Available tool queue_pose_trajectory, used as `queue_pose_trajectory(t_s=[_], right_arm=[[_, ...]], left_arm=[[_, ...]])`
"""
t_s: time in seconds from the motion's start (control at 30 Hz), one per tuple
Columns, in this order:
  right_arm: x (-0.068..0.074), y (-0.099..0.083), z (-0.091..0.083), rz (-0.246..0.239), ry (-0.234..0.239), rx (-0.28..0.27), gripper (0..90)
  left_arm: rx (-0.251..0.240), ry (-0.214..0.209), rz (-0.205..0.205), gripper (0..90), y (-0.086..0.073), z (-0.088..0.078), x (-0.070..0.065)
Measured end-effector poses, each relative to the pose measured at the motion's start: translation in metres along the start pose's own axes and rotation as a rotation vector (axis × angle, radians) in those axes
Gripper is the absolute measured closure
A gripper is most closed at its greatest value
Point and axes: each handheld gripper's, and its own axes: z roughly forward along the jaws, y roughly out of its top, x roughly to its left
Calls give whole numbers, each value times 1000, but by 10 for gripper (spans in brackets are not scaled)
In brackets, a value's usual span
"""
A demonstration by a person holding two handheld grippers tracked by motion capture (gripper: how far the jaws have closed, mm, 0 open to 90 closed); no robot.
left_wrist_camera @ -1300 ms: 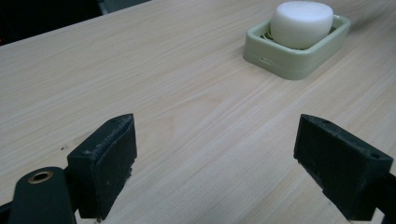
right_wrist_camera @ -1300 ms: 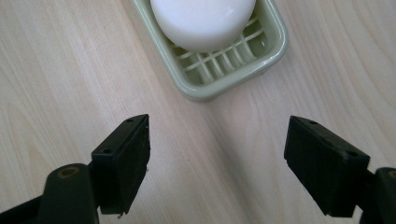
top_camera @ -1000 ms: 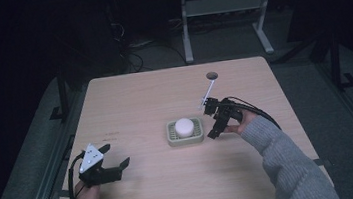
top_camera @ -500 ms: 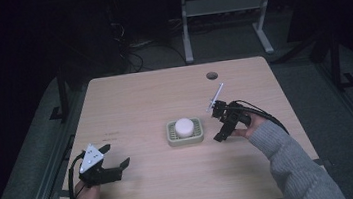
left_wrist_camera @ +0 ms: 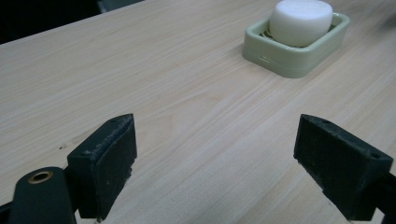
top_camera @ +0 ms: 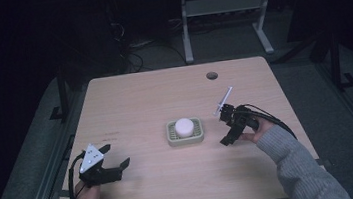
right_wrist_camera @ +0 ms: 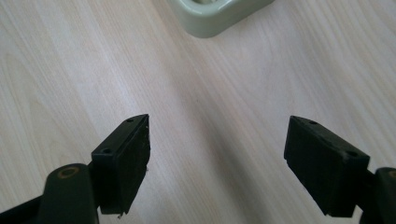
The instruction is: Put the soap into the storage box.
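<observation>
Round white soap (top_camera: 184, 126) in green dish (top_camera: 171, 138)

We saw a light wood table (top_camera: 144, 98) with rounded corners and a dark round cable hole (top_camera: 211, 75) near its far edge. Grey carpeted floor (top_camera: 307, 74) lay around it. Behind stood a white metal desk frame (top_camera: 224, 8), with cables (top_camera: 131, 52) on the floor at its left. The room beyond was very dark.

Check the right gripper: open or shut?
Open. The right gripper has its jaws wide apart over bare table, holding nothing, just short of the dish.
</observation>
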Motion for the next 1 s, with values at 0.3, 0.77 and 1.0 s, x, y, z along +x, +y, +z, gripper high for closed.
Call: queue_pose_trajectory(t_s=[0.3, 0.77, 1.0], right_arm=[[1, -14, 1, 13, -1, -9, 221], [6, -40, 2, 41, -1, -35, 222], [7, -53, 2, 63, -2, -40, 221]], left_arm=[[8, 3, 5, 128, 0, 0, -1], [6, 3, 1, 128, 0, 0, -1], [10, 4, 5, 128, 0, 0, -1]])
